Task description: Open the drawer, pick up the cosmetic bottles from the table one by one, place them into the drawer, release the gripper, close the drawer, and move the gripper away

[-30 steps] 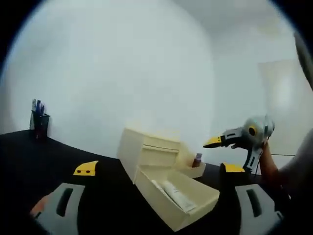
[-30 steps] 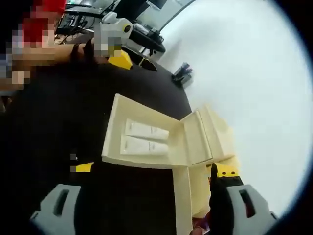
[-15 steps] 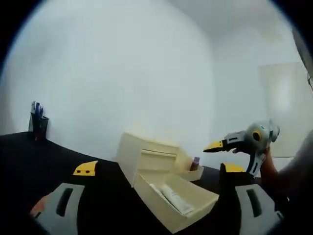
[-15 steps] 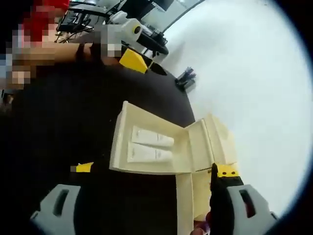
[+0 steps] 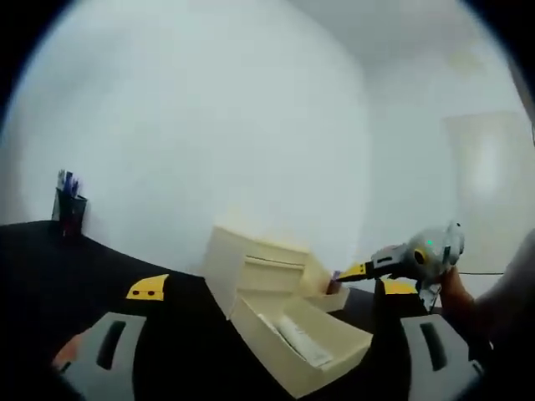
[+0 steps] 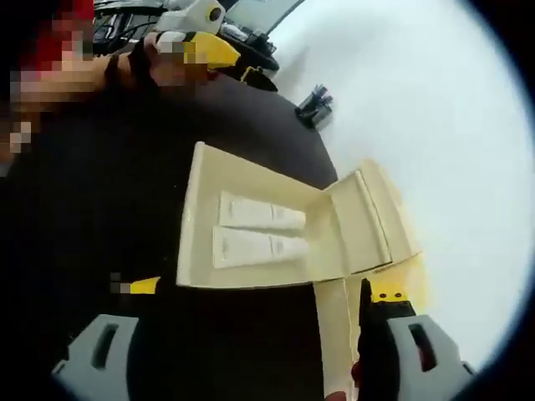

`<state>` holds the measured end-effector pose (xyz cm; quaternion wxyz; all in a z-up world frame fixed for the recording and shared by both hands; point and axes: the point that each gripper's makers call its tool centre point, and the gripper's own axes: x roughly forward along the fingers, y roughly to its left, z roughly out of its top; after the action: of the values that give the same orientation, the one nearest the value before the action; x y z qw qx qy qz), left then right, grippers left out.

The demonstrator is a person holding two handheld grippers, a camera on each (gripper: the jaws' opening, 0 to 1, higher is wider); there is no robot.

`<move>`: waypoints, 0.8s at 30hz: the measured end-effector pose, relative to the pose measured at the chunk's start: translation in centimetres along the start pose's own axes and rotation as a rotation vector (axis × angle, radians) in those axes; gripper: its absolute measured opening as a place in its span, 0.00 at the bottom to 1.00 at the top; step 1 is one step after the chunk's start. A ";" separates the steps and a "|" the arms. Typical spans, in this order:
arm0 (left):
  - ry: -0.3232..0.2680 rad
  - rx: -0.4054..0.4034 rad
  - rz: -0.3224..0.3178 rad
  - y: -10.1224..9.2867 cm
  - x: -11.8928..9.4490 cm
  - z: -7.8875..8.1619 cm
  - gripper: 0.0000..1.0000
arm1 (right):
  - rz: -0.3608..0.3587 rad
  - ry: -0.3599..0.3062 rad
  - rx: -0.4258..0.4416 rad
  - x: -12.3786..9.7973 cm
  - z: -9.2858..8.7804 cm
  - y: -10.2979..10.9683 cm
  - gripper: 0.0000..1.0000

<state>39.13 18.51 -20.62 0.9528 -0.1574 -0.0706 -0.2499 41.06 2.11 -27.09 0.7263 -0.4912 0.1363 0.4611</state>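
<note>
A cream-coloured drawer unit (image 5: 251, 263), box-shaped with flat matte panels, stands on a black table (image 5: 50, 267) before a plain white wall (image 5: 209, 109). Its lower drawer (image 5: 297, 338) is pulled fully out, a shallow rectangular tray with thin upright walls. Two white cosmetic tubes (image 5: 292, 334), flat and elongated, lie side by side on the drawer floor; in the right gripper view the same tubes (image 6: 255, 230) lie parallel, lengthwise along the drawer (image 6: 196, 217).

A second, smaller cream tray (image 5: 330, 294) projects from the far side of the unit, and a small bottle (image 5: 335, 280) with a reddish body stands in it. In the right gripper view a reddish patch at the bottom edge, beside the right jaw, is too blurred to identify.

The left gripper (image 5: 267, 322) hangs above the table in front of the open drawer, its grey jaws with yellow tips spread wide with nothing between them. The right gripper (image 6: 259, 322) likewise shows its jaws set wide apart and empty, the right jaw over the edge of the side tray (image 6: 334, 334). In the left gripper view the right gripper (image 5: 368, 269) enters from the right, held by a hand (image 5: 456, 292), its yellow tip close to the bottle; its jaw opening cannot be judged from that angle.

A dark pen cup (image 5: 68, 209) holding pens stands on the far left of the table by the wall.
</note>
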 end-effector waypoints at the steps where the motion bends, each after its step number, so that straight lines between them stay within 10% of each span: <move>1: 0.002 0.000 -0.001 0.0 0.0 0.0 0.94 | 0.002 -0.003 0.000 0.0 0.1 0.1 0.90; 24: 0.029 0.000 -0.005 -0.5 0.4 -0.9 0.92 | -0.087 -0.009 0.009 0.0 0.4 -1.5 0.92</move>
<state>39.24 17.64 -21.28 0.9530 -0.1537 -0.0573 -0.2545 42.18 2.35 -26.02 0.7484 -0.4914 0.1136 0.4307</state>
